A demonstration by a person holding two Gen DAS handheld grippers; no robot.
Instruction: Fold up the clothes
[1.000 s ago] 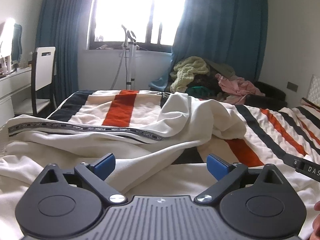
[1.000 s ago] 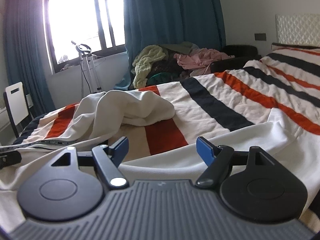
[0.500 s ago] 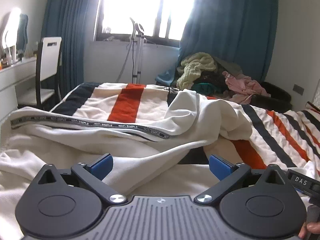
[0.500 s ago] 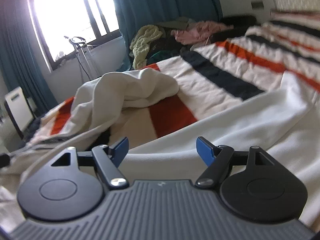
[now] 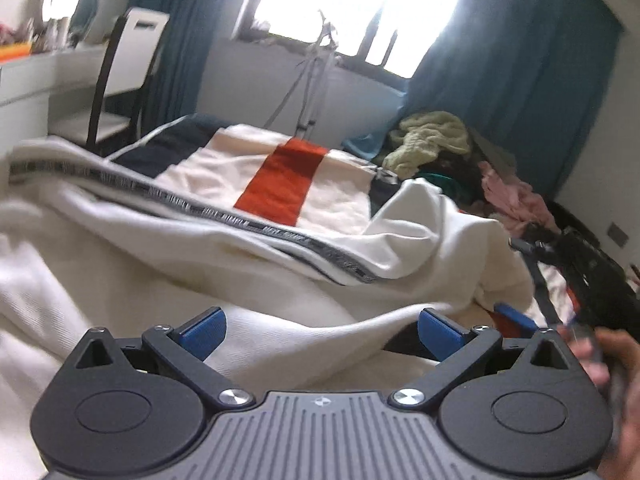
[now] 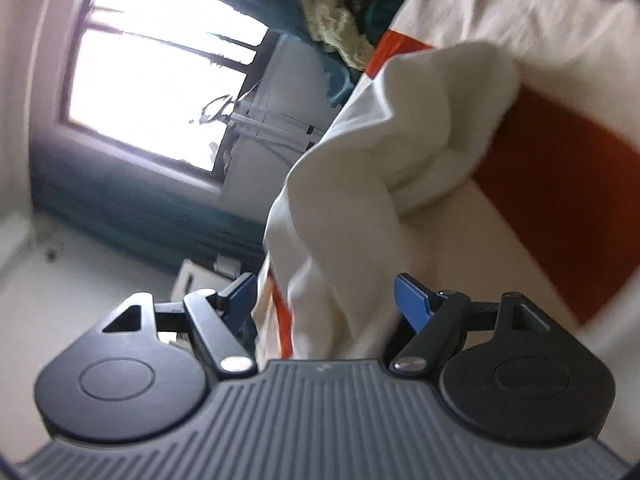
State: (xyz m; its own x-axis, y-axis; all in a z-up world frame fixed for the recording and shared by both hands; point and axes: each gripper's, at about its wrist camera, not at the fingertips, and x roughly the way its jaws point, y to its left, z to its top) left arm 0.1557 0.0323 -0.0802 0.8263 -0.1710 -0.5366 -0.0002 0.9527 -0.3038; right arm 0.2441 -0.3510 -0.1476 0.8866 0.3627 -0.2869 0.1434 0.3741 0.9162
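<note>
A cream garment (image 5: 224, 264) with a dark printed stripe (image 5: 280, 236) lies rumpled on the striped bed (image 5: 280, 184). My left gripper (image 5: 320, 330) is open, low over the cream cloth, with a fold running between its blue pads (image 5: 202, 330). My right gripper (image 6: 326, 298) is open and rolled far over to one side; a hanging fold of the cream garment (image 6: 400, 148) passes between its blue pads (image 6: 412, 300). The right gripper also shows at the right edge of the left wrist view (image 5: 592, 276), held by a hand.
A pile of other clothes (image 5: 440, 144) sits beyond the bed's far side near blue curtains (image 5: 520, 80). A chair (image 5: 124, 76) and a white desk (image 5: 40, 76) stand at the left. A metal stand (image 5: 316, 76) is by the window.
The right gripper has rolled sharply sideways and moved in to the bunched cream fold. The left gripper has swung leftward and tilted; the right gripper now shows at its right edge.
</note>
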